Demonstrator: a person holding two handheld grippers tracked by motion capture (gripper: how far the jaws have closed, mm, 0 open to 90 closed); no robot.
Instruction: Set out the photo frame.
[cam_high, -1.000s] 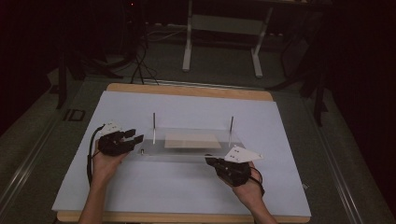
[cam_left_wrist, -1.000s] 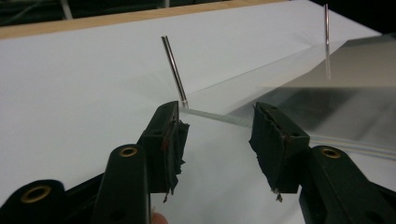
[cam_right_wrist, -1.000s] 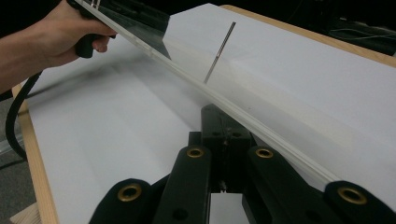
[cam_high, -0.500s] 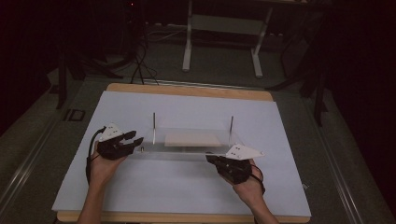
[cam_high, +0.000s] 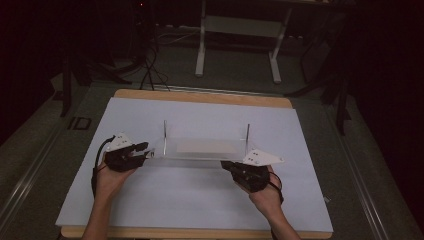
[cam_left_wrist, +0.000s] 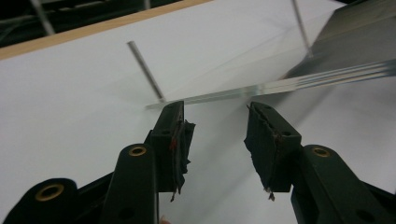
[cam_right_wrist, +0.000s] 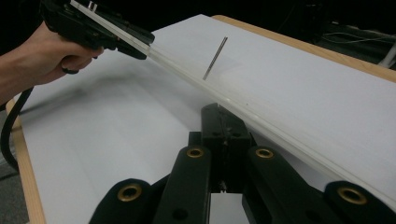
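Standing apart, the left gripper's (cam_left_wrist: 215, 128) jaws are seen at the near-left corner of the clear plate (cam_high: 202, 150), without pressing it. The right gripper's (cam_right_wrist: 223, 122) jaws are closed together against its near-right edge. The plate is found mid-table (cam_high: 150, 210) on the white sheet.

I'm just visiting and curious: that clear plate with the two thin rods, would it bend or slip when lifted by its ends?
The clear plate looks stiff: its edge runs straight. Its glossy surface may slip between the jaws. The thin rods stand upright and might bend if knocked.
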